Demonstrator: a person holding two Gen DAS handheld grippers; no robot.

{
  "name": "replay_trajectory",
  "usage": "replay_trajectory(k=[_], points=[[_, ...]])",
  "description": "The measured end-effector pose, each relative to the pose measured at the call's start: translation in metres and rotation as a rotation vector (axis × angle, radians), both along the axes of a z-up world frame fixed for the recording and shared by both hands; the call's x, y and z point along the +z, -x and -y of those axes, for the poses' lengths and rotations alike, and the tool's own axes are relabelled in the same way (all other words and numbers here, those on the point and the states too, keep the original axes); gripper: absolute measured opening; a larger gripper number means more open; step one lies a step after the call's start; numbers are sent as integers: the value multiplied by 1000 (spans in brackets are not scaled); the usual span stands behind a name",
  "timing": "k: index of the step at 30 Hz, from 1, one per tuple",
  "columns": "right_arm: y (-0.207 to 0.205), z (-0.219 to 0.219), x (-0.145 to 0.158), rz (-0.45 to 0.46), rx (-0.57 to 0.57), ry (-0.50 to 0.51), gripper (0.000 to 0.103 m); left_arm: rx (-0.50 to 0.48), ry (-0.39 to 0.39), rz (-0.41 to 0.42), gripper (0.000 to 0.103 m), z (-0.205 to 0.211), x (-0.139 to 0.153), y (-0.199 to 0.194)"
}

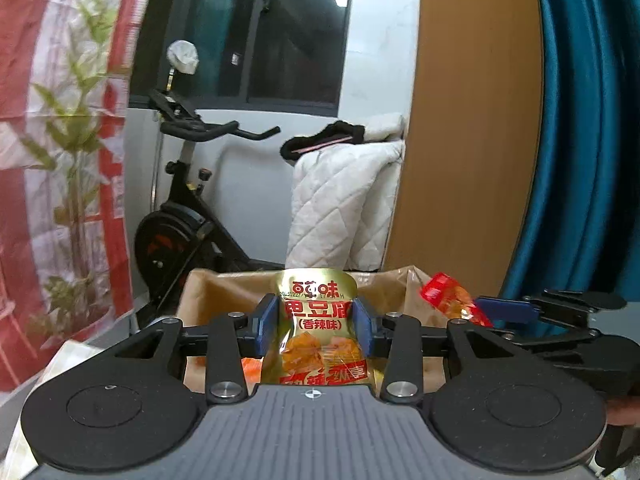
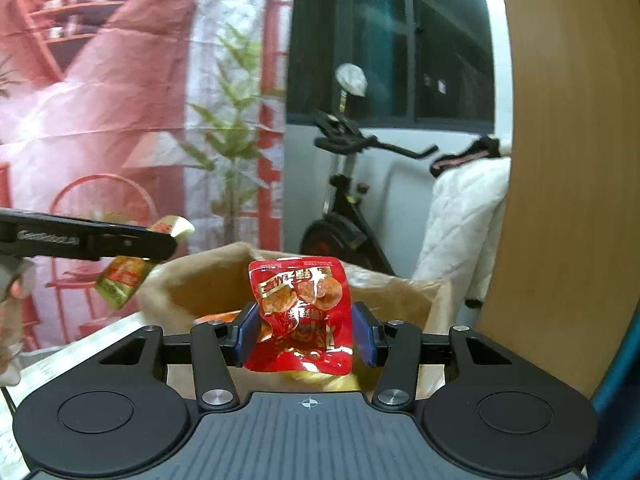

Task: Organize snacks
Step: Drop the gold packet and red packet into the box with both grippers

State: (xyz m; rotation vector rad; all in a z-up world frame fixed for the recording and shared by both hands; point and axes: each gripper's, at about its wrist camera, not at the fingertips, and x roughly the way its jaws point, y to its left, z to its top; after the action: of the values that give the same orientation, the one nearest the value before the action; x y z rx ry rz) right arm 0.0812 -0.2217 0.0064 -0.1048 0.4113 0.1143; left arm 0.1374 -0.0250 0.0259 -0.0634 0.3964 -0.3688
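The left hand-held gripper pinches a gold snack packet upright between its blue pads, and the right hand-held gripper clamps a red snack packet the same way. Both packets hang over an open brown paper-lined box, which has orange wrappers inside. Beyond the box stand a black exercise bike, a white quilted cover and a dark window.
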Motion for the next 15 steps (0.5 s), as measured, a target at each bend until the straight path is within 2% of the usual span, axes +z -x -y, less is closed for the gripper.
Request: replay_trajectory(k=[5, 9, 11, 12, 14, 15], points=[[-40, 16, -14, -67, -58, 14, 46, -4, -12, -51, 43, 18, -12, -45], [-52, 19, -31, -114, -77, 18, 47, 2, -19, -98, 46, 18, -26, -61], [-53, 20, -35, -128, -86, 21, 48, 2, -33, -115, 54, 18, -30, -62], [-53, 19, -37, -136, -91, 18, 49, 4, -36, -119, 54, 17, -30, -62], [-49, 19, -39, -140, -98, 9, 54, 10, -37, -123, 55, 12, -32, -59], [-45, 19, -40, -136, -99, 5, 61, 13, -41, -127, 56, 10, -32, -56]])
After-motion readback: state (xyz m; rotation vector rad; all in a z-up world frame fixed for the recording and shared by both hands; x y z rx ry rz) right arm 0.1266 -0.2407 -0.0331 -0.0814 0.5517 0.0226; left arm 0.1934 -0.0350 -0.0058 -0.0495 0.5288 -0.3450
